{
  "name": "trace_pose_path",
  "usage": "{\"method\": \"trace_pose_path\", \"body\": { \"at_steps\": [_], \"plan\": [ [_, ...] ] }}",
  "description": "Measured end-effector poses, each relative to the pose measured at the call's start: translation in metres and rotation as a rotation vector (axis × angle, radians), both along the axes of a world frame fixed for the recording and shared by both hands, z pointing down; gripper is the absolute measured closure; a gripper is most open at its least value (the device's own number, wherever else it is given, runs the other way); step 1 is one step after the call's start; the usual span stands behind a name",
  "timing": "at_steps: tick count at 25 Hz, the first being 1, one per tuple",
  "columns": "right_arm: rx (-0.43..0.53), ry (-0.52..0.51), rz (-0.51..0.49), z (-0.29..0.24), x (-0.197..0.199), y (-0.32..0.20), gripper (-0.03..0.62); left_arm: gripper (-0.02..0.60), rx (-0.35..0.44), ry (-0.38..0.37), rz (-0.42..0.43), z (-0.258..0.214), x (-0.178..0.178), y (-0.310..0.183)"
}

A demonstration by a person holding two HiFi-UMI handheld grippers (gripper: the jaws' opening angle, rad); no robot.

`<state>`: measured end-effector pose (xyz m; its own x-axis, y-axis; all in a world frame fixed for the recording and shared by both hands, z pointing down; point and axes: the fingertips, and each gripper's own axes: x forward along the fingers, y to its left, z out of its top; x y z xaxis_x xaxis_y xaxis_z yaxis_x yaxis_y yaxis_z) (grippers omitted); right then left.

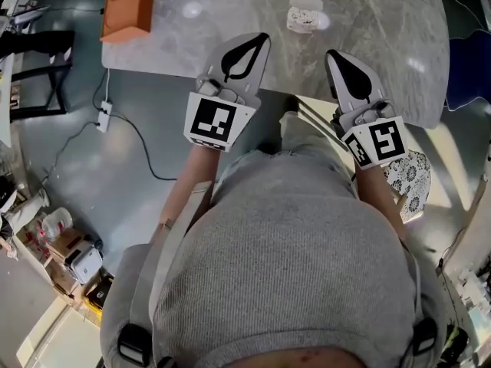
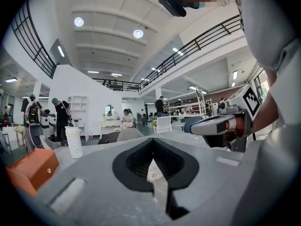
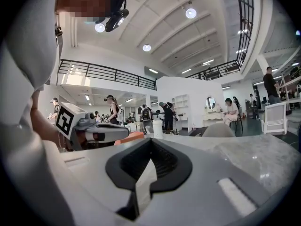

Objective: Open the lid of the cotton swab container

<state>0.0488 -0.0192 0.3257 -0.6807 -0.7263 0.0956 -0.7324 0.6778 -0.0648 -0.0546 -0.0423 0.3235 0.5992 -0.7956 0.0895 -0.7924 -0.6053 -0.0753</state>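
L gripper [image 1: 261, 40]: jaws fully together, tips meeting, nothing betw. them. Its own view shows the closed seam plainly. Held level over the near edge of the table.
R gripper [image 1: 332, 55]: same, jaws pressed together and empty. Also over the near table edge, well apart from the L gripper.
Cotton swab container [image 1: 304, 15]: on the marble table [image 1: 383, 44], toward the side away from the person, ahead of the gap betw. the two grippers and well apart from both. Neither touches it.
Head view only: container seen from above, so height & lid can't be read. Orange box [image 1: 126, 10] sits at the table's far left corner. Person's grey sweater [image 1: 291, 251] fills the lower half. Power strip [image 1: 103, 117] w/ cable lies on the grey floor left of the table. Patterned b/w object [image 1: 410, 179] is beside the R forearm; can't tell what it is.
L gripper view only: container shows as an upright white cylinder, top closed as far as can be told, standing left of the jaws. Orange box is nearer, lower left of it. R gripper w/ its marker cube [image 2: 249, 100] is at right, pointing left across the pic.
R gripper view only: container is small, upright, just above the jaw tips at centre. Orange box is just left of it, partly behind the L gripper, which shows at left. White chair [image 3: 272, 119] is at far right.
Both gripper views: people standing & sitting in the hall beyond, w/ a balcony railing above.
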Motion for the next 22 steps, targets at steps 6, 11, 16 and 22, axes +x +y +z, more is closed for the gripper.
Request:
{"method": "trace_pose_path", "body": {
  "at_steps": [6,11,16,22],
  "plan": [
    [0.020,-0.016,0.037,-0.009,-0.020,0.049,0.592,0.580,0.023,0.009,0.041,-0.013,-0.011,0.050],
    [0.039,-0.022,0.065,-0.017,-0.032,0.088,0.592,0.580,0.029,0.022,0.060,-0.016,-0.020,0.090],
    [0.057,-0.028,0.084,-0.025,-0.039,0.119,0.592,0.580,0.039,0.027,0.069,-0.018,-0.023,0.120],
    [0.089,-0.040,0.104,-0.047,-0.050,0.150,0.592,0.580,0.057,0.021,0.098,-0.034,-0.029,0.151]
  ]
}}
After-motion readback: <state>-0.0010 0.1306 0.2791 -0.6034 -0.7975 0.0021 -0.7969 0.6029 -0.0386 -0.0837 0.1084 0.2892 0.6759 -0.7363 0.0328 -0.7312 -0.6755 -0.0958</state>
